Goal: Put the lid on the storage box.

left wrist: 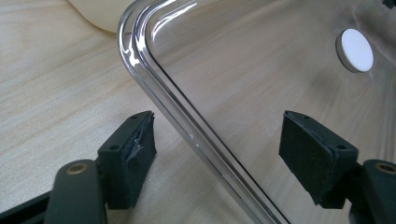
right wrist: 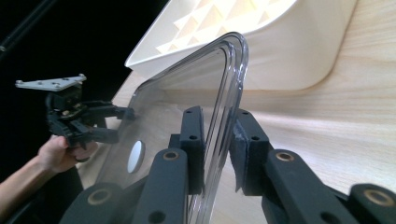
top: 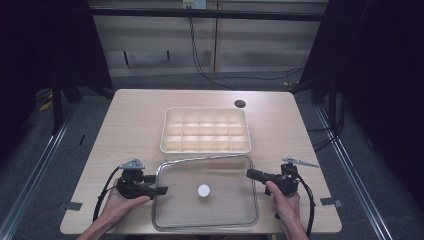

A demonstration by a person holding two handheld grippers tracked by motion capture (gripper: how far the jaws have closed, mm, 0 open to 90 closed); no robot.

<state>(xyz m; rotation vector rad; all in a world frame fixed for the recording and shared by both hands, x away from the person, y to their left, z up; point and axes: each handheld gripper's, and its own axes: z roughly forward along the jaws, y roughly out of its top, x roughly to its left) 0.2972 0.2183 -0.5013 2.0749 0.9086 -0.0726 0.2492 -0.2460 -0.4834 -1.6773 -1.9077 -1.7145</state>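
- Clear lid (top: 210, 172) flat on table (top: 130, 120), just before compartment tray (top: 206, 130)
- Right gripper (right wrist: 219, 140) clamped on lid's right rim
- Left gripper (left wrist: 217, 144) spread apart, straddling left rim untouched

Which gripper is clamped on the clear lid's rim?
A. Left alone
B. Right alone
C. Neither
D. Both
B: in the right gripper view the right gripper has its jaws pressed on the clear lid rim, while the left gripper stands open astride the rim, pads apart from it.
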